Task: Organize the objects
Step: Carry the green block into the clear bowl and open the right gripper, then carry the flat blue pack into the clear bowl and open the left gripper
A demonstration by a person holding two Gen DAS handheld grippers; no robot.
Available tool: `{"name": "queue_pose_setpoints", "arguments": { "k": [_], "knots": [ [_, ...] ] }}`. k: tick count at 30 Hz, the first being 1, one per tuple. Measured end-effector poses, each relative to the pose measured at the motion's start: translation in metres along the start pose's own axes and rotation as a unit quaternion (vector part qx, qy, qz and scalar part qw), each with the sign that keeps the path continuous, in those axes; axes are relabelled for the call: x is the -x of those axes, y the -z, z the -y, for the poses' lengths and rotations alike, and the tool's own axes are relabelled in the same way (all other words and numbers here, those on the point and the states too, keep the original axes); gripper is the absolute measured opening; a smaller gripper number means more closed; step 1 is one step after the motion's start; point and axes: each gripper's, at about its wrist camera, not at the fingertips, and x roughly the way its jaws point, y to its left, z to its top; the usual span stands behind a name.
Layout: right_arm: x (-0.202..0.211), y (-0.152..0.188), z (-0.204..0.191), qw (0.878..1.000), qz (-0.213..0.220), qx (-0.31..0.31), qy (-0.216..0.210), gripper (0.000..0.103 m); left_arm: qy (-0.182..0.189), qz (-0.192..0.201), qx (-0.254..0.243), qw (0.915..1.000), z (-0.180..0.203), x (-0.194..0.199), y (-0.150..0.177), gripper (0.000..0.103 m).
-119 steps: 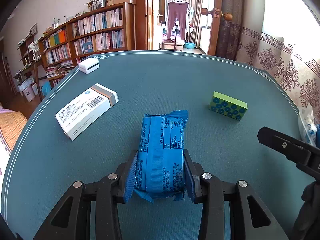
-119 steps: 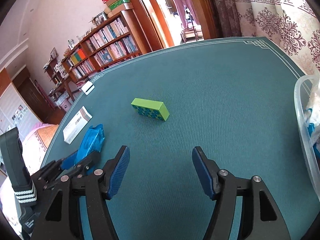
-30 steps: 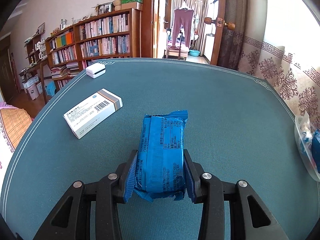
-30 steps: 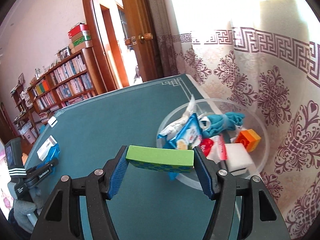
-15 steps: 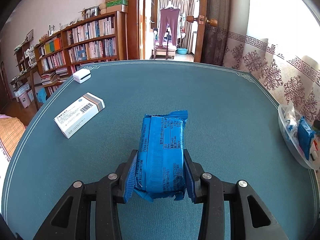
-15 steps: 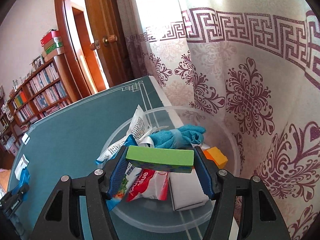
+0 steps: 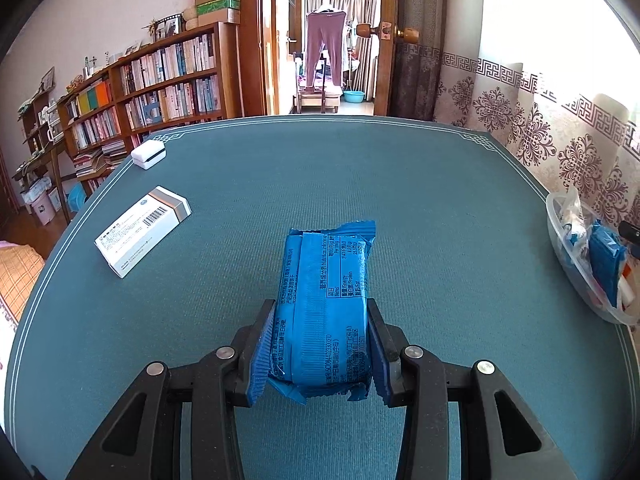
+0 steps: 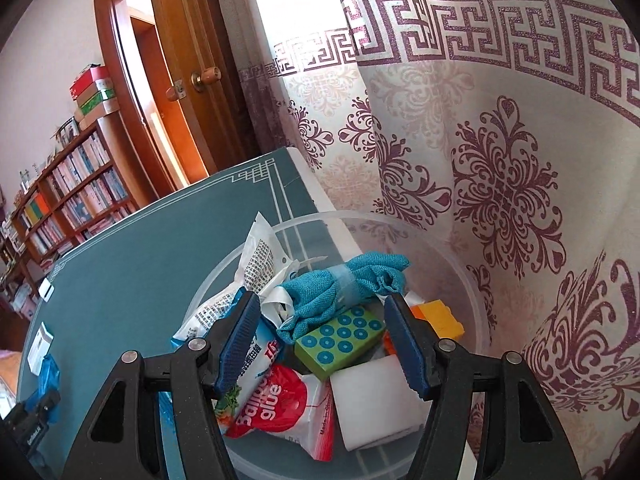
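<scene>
- Left gripper [image 7: 320,344]: pads pressed on both sides of blue snack packet [image 7: 326,300], held lengthwise above teal table [image 7: 420,200].
- Right gripper [image 8: 326,340]: jaws parted, nothing between the pads; poised over clear plastic tub [image 8: 476,276] at table edge by patterned curtain [image 8: 500,160].
- Green dotted block [image 8: 340,338]: lying tilted in the tub, below the open jaws, against teal cloth roll [image 8: 340,284] and white block [image 8: 376,404].
- Still out on table: white medicine box [image 7: 144,230], small white case [image 7: 149,153].

Green block [image 8: 338,342] (blue-dotted top, tilted) atop the clutter in the clear bowl [image 8: 478,280]; blue snack packet [image 7: 326,312] lengthwise above the table.
</scene>
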Motion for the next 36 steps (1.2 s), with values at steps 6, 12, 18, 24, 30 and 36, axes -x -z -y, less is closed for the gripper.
{"name": "queue_pose_setpoints", "arguments": {
  "k": [6, 12, 18, 24, 30, 36],
  "knots": [
    [0.034, 0.022, -0.008, 1.0, 0.016, 0.018, -0.012, 0.066, 0.014, 0.003, -0.015, 0.9998, 0.013, 0.005, 0.0, 0.044],
    [0.064, 0.051, -0.01, 0.999, 0.007, 0.033, -0.03, 0.066, 0.039, 0.004, -0.034, 0.9987, 0.03, 0.011, 0.0, 0.044],
    [0.087, 0.076, -0.011, 0.998, -0.005, 0.042, -0.055, 0.066, 0.069, 0.006, -0.061, 0.9958, 0.058, 0.021, -0.001, 0.044],
    [0.092, 0.098, -0.009, 0.995, -0.029, 0.049, -0.082, 0.066, 0.109, 0.017, -0.106, 0.9882, 0.1, 0.039, -0.005, 0.044],
    [0.091, 0.117, -0.005, 0.992, -0.052, 0.051, -0.103, 0.066, 0.145, 0.03, -0.156, 0.9766, 0.146, 0.057, -0.01, 0.044],
    [0.091, 0.128, -0.005, 0.99, -0.055, 0.072, -0.109, 0.066, 0.179, 0.048, -0.211, 0.9599, 0.193, 0.076, -0.014, 0.044]
  ]
}}
